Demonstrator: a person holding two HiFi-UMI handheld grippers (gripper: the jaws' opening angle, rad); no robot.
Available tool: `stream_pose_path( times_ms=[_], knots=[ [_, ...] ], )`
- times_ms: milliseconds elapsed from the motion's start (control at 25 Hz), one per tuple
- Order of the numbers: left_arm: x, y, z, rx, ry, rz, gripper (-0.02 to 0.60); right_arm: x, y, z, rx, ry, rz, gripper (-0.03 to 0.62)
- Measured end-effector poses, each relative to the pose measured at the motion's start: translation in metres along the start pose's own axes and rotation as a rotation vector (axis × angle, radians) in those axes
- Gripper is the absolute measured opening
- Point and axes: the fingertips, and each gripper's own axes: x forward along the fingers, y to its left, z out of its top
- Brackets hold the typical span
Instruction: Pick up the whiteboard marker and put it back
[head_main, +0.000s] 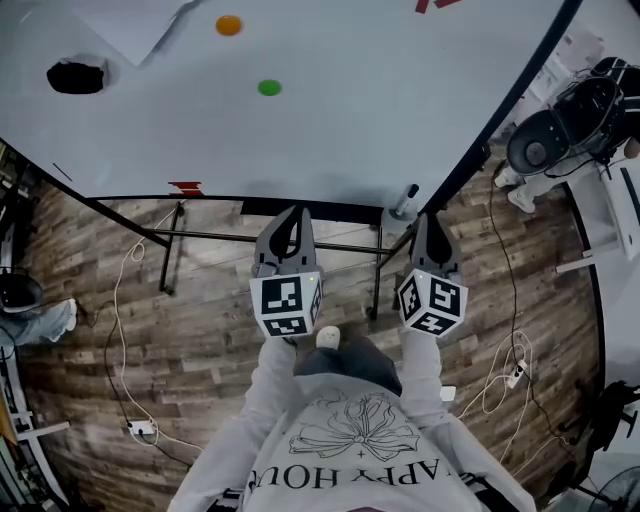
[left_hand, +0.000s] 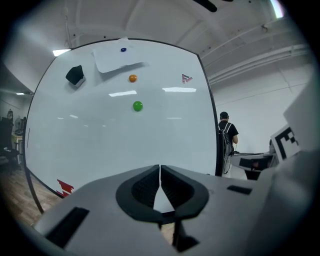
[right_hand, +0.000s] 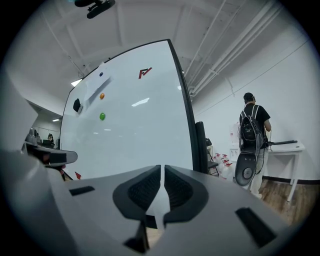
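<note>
**Empty-handed before the large white whiteboard (head_main: 350, 120): pickup not yet begun.**
The fingers of the left gripper (head_main: 291, 215) and right gripper (head_main: 428, 220) are pressed together on nothing. A pale, dark-tipped cylinder (head_main: 405, 200), seemingly the whiteboard marker, stands at the whiteboard's lower edge, its long axis apparently upright, tip up.

Only readable text: "APPY HOU" printed on the person's sweatshirt (head_main: 352, 440), upside down in the head view, ends cut off. Whiteboard (left_hand: 100, 145) carries a small red logo (left_hand: 186, 78) near its top edge, angular F-like shape, not legible as a word. Black-and-white square code markers sit on the cubes of the left gripper (head_main: 291, 212) and right gripper (head_main: 429, 220), no letters or numbers on them
</note>
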Motion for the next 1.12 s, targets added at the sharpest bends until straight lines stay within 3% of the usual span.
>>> stream_pose_path(
  times_ms=[800,1120],
  knots=[
    [0.057,-0.01,-0.028,-0.021,0.089,0.027,0.011,0.072,-0.018,-0.037,-0.001,0.131,0.068,0.122],
    [0.068,-0.001,-0.048,-0.036,0.132,0.05,0.011,0.096,-0.023,-0.068,-0.031,0.203,0.05,0.129]
  ],
)
